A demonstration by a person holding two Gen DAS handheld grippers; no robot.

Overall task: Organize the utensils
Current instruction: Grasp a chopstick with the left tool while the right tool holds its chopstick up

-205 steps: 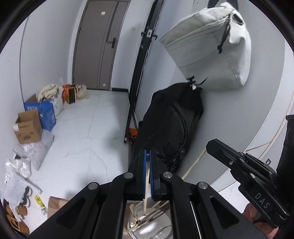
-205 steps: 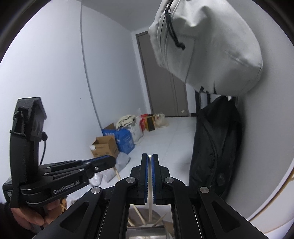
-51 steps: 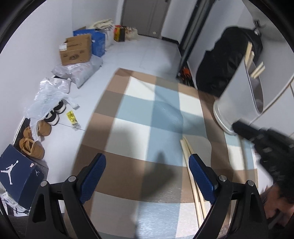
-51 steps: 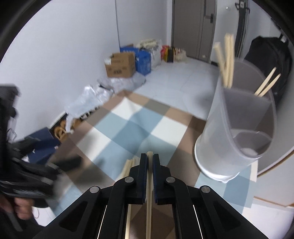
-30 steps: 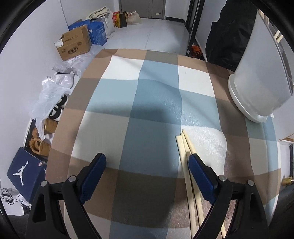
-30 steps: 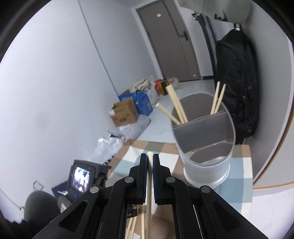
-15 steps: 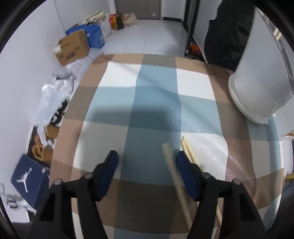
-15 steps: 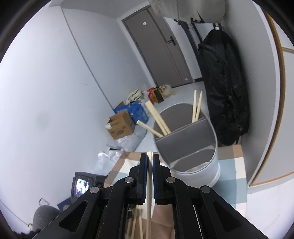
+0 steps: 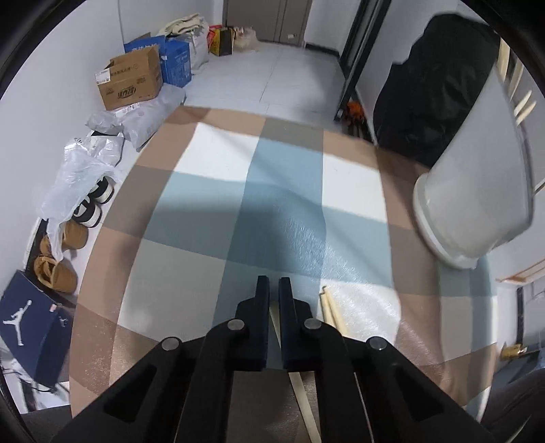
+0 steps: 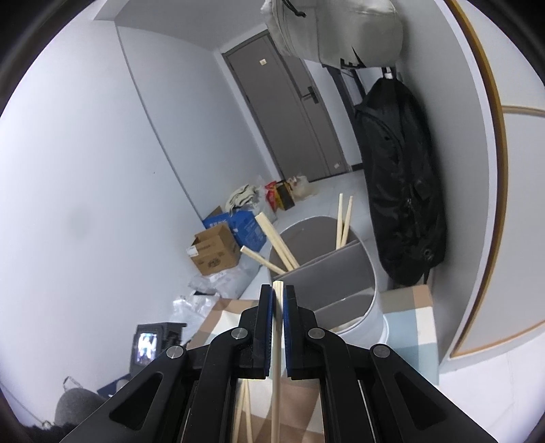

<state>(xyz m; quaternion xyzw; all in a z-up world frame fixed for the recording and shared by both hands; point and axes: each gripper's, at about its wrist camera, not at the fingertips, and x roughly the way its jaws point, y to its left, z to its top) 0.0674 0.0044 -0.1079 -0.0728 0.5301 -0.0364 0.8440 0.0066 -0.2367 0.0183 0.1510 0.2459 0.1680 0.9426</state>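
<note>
My left gripper [image 9: 273, 284] is shut on a pale wooden chopstick [image 9: 299, 392] low over the checked tablecloth [image 9: 211, 218]. Two more chopsticks [image 9: 332, 311] lie on the cloth just right of it. The white utensil holder [image 9: 477, 191] stands at the right. My right gripper [image 10: 278, 289] is shut on another chopstick [image 10: 276, 357], held upright just in front of the holder [image 10: 344, 272]. The holder has a grey divider and several chopsticks [image 10: 342, 221] standing in its far compartment.
A black bag [image 10: 402, 177] hangs on the wall behind the holder, with a grey bag [image 10: 337, 27] above it. Cardboard boxes [image 9: 131, 83], plastic bags and shoes [image 9: 58, 259] lie on the floor left of the table. The table's edge runs close on the left and far sides.
My left gripper has closed from wide open onto a chopstick lying on the cloth. My right gripper has lifted its chopstick up and closer to the holder's rim.
</note>
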